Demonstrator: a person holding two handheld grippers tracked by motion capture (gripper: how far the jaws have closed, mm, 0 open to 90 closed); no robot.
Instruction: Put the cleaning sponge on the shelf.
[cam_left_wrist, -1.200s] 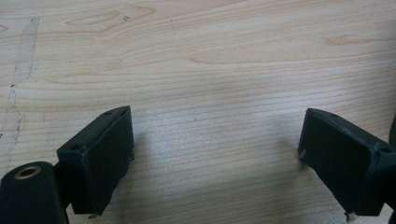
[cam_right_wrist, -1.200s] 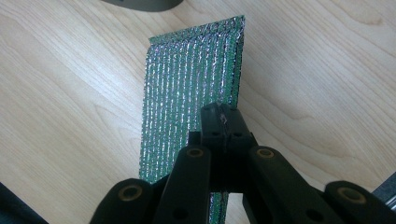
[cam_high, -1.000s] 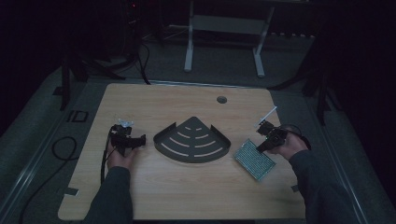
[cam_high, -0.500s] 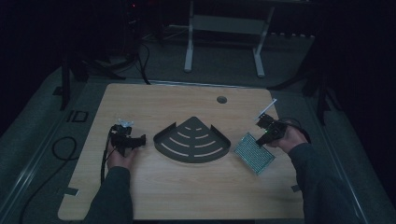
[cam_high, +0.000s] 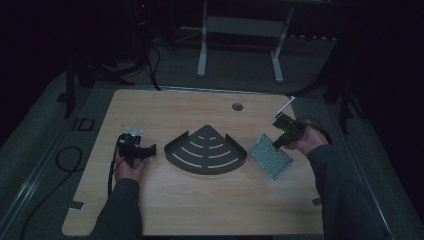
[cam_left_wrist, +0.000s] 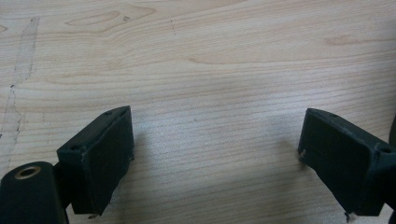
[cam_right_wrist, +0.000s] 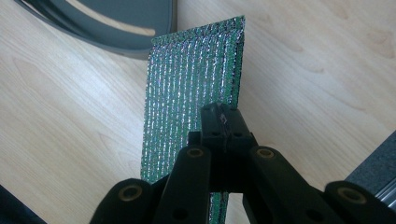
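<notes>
Right gripper view: hand-held gripper (cam_right_wrist: 223, 122) clamped on glittery green pad (cam_right_wrist: 194, 79).

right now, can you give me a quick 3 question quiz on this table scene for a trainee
1. True or false: the right tool is shut on the sparkly green scouring pad.
2. Multiple choice: what lies between the wide-apart jaws of the left tool? A) the pad B) bare wooden table C) a cable
3. Fill in: in the high view, the dark quarter-circle corner shelf lies on the table between the two ____.

Key
1. True: its jaws are closed on the pad's near edge.
2. B.
3. Tools (left tool, right tool); the pad lies to the shelf's right.
</notes>
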